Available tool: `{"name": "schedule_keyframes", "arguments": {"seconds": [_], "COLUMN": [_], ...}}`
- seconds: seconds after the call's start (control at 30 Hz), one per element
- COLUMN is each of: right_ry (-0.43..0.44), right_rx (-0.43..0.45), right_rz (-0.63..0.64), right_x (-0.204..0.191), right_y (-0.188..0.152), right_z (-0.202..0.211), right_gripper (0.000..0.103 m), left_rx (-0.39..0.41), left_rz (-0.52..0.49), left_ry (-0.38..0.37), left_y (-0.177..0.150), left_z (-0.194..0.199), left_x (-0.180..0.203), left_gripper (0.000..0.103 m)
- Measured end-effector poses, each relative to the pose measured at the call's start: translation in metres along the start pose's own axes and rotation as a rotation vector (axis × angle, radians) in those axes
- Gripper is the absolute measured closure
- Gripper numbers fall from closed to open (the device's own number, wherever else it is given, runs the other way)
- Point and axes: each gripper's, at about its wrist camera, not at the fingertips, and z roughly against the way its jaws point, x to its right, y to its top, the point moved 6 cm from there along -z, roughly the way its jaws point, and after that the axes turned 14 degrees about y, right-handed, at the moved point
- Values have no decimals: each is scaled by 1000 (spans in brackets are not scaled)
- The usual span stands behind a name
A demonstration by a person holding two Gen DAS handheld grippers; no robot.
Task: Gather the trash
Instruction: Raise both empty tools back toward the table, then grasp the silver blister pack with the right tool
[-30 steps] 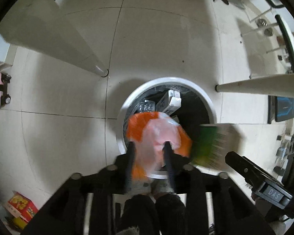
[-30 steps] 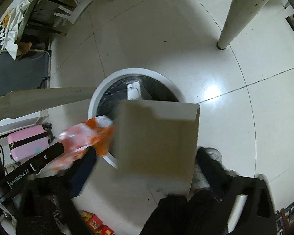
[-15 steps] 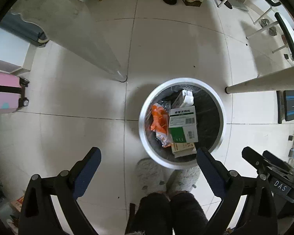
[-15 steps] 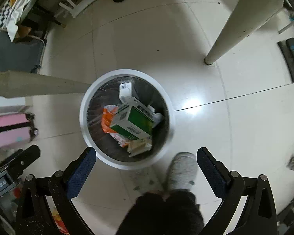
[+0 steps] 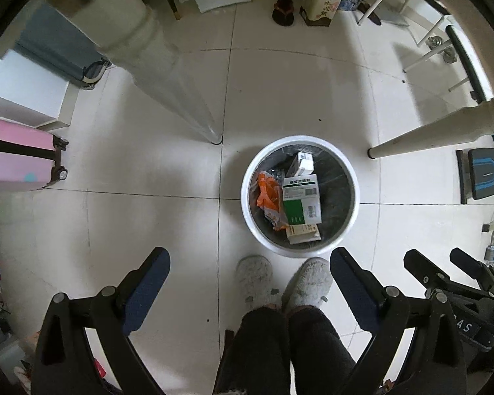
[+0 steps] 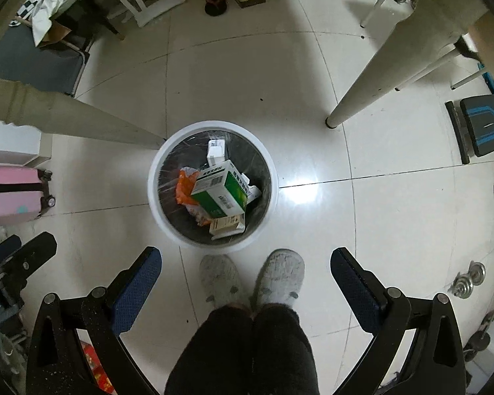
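Left gripper (image 5: 249, 275) hung wide open and empty above the white bin (image 5: 247, 204), right gripper (image 6: 246, 271) likewise! Inside the bin lay the green-and-white box (image 6: 221, 194), the orange wrapper (image 6: 183, 188) beside it. Grey slippers (image 6: 252, 278) stood just beside the bin.

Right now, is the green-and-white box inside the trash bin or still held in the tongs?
Inside. The green-and-white box lies tilted atop the trash in the white bin, beside the orange wrapper. The right tongs are open, empty.

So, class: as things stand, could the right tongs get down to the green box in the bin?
Probably yes: the right tongs are open and empty, and the green box lies on top in the uncovered bin.
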Motion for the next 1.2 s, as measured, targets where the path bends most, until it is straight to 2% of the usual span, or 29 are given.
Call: {"name": "schedule_keyframes", "arguments": {"seconds": [0.47, 0.6, 0.7, 0.83, 1.0, 1.13, 1.2], "right_ry": [40, 81, 115, 148, 142, 101, 81], "right_rx": [67, 95, 132, 196, 237, 242, 238], "right_rz": [48, 29, 22, 4, 2, 22, 35], "right_x": [-72, -93, -107, -114, -108, -96, -86], "right_y": [-20, -16, -1, 38, 114, 203, 260], "right_z": [179, 228, 263, 301, 333, 337, 330], "right_gripper": [0, 0, 0, 0, 0, 0, 0], "left_rx": [111, 160, 201, 232, 254, 227, 204], "left_rz": [12, 29, 49, 98, 141, 168, 186], "left_ry": [21, 35, 54, 73, 133, 171, 192], "left_y": [-8, -1, 14, 45, 94, 139, 170], "left_z": [148, 189, 213, 233, 246, 241, 232], "left_x": [-43, -57, -64, -65, -58, -40, -29], "left_gripper": [4, 4, 3, 3, 3, 3, 3]}}
